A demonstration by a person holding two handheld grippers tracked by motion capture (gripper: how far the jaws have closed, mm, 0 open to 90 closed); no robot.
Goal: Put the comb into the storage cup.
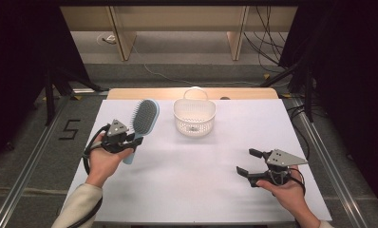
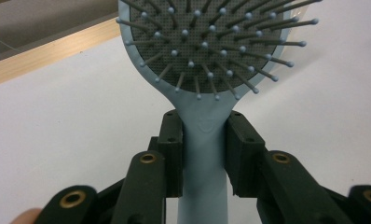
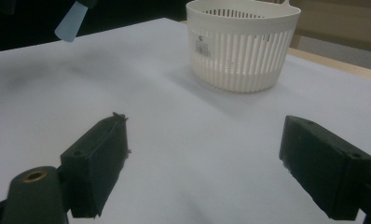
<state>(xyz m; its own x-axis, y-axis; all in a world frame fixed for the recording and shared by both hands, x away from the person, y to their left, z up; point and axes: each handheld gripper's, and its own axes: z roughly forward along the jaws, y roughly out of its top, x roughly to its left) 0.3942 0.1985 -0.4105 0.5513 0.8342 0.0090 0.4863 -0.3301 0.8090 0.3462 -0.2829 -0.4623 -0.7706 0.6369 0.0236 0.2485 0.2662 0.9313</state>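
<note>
Hairbrush (image 1: 143, 122) far left of the table, handle clamped in the left gripper (image 1: 130, 140) | basket (image 1: 194, 117) sits far-middle, well apart from it | right gripper (image 1: 248, 161) near right, jaws wide apart, empty | risk: bristle head looks heavy, might pivot in the grip | left gripper view shows pads (image 2: 172, 149) squeezing the neck, high view doesn't

A white slotted basket (image 1: 194, 118) stood at the far middle of the white table (image 1: 201, 185). Beyond the table lay grey floor, wooden posts (image 1: 121, 33) and loose cables (image 1: 268, 38).
</note>
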